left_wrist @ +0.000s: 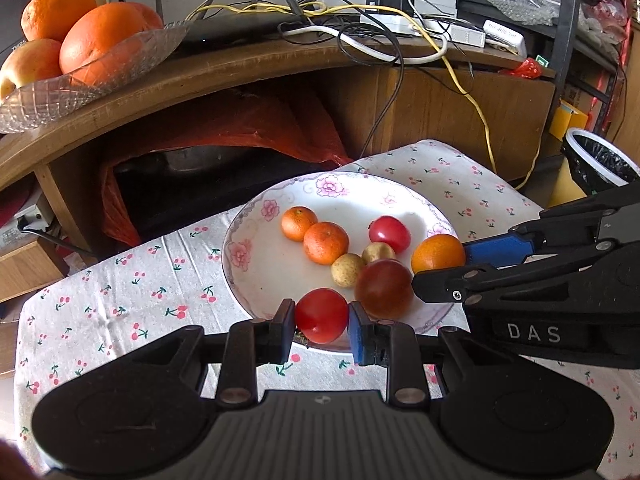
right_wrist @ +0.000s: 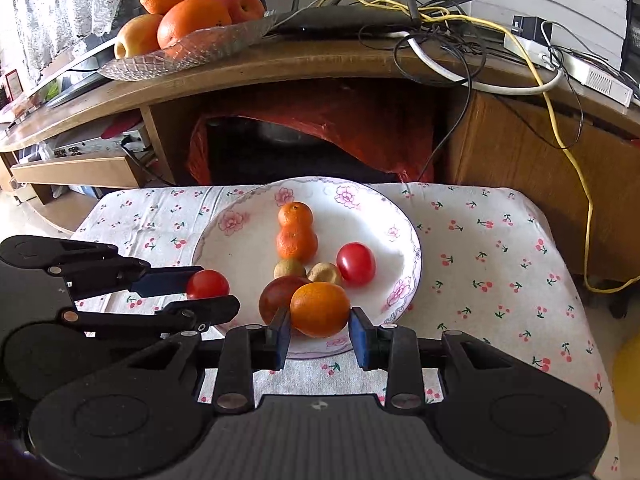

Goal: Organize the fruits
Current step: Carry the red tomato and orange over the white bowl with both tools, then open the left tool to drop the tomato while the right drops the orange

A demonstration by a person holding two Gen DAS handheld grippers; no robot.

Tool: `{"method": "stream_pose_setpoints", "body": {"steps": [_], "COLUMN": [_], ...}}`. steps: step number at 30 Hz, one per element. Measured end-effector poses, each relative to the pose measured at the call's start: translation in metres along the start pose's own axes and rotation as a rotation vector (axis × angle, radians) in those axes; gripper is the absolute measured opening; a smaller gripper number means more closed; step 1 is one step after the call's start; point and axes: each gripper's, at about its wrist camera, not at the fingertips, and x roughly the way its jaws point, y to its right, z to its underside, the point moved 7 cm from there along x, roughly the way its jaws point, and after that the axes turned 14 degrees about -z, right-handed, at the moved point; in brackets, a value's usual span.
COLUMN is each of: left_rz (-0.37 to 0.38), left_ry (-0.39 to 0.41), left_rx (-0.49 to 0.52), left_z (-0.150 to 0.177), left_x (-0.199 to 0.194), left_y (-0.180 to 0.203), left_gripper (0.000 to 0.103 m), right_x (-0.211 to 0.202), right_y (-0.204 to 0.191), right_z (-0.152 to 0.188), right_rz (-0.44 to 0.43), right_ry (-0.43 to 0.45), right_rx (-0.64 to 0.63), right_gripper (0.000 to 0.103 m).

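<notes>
A white floral plate [left_wrist: 240, 280] [right_wrist: 224, 236] sits on a cherry-print cloth. It holds two small tangerines [left_wrist: 326, 242] [right_wrist: 297, 242], two tan round fruits [left_wrist: 347, 270] [right_wrist: 289, 269], a red tomato [left_wrist: 389, 234] [right_wrist: 355, 263] and a dark red tomato [left_wrist: 383, 289] [right_wrist: 280, 292]. My left gripper [left_wrist: 322, 330] [right_wrist: 200, 292] is shut on a red tomato [left_wrist: 321, 315] [right_wrist: 207, 284] at the plate's near-left rim. My right gripper [right_wrist: 318, 338] [left_wrist: 440, 262] is closed around a small orange [right_wrist: 320, 309] [left_wrist: 438, 253] at the plate's near-right edge.
A wooden shelf [left_wrist: 240, 68] [right_wrist: 320, 64] stands behind the table. On it are a glass dish of large oranges and apples [left_wrist: 80, 40] [right_wrist: 184, 28] and tangled cables [left_wrist: 360, 28]. A lined bin [left_wrist: 600, 164] is at the right.
</notes>
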Motion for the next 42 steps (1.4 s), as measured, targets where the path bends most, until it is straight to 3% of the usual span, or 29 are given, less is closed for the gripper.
{"method": "stream_pose_setpoints", "body": {"steps": [26,42], "left_rz": [-0.003,-0.003], "left_ry": [-0.017,-0.018], "left_rx": [-0.044,-0.055], "left_z": [0.0,-0.001], "left_x": [0.018,0.018], "left_y": [-0.006,-0.007], "left_gripper": [0.036,0.039], "right_x": [0.011,0.011], "right_y": [0.011,0.026], "right_z": [-0.007,-0.008], "right_rz": [0.001,-0.021], "right_ry": [0.008,0.009], "right_rx": [0.007,0.082], "right_gripper": [0.029,0.031]}}
